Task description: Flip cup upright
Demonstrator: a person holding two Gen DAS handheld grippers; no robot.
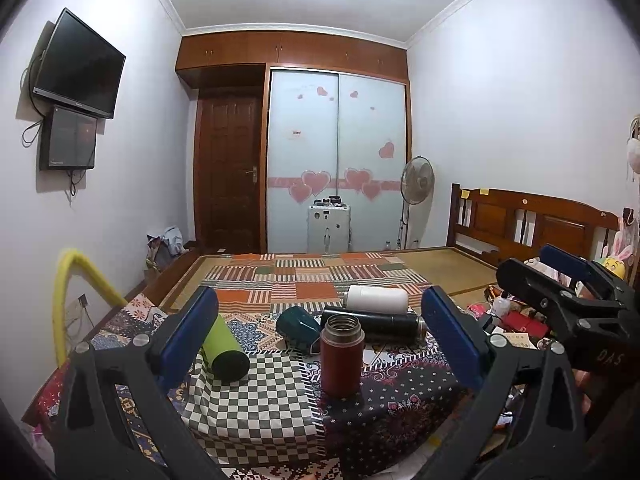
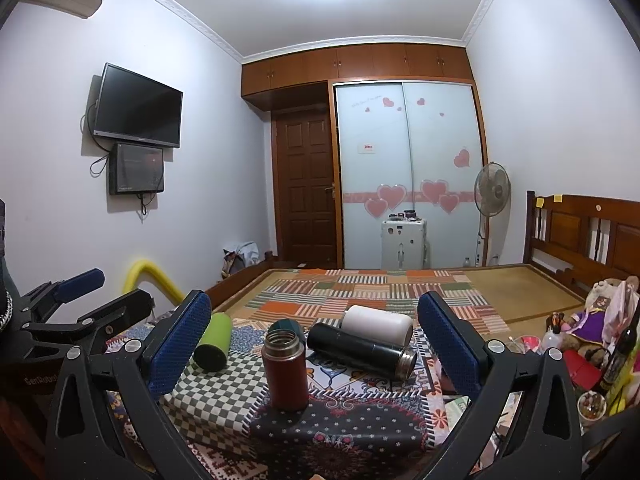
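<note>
A dark red metal cup (image 1: 342,356) (image 2: 286,372) stands upright with its mouth open on a patchwork cloth (image 1: 256,412), nearest to me. Behind it lie several cups on their sides: a green one (image 1: 226,348) (image 2: 214,340), a teal one (image 1: 298,326) (image 2: 286,326), a black flask (image 1: 372,324) (image 2: 360,348) and a white one (image 1: 376,299) (image 2: 378,322). My left gripper (image 1: 320,336) (image 2: 124,286) is open and empty, its pads either side of the cups but short of them. My right gripper (image 2: 316,344) (image 1: 526,262) is likewise open and empty.
The cloths cover a bed (image 2: 520,284) with a wooden headboard (image 1: 532,220) at right. Plush toys and bottles (image 2: 592,320) crowd the right edge. A yellow foam tube (image 1: 80,276) arches at left. A fan (image 1: 416,184), white case (image 1: 328,224) and wardrobe stand far back.
</note>
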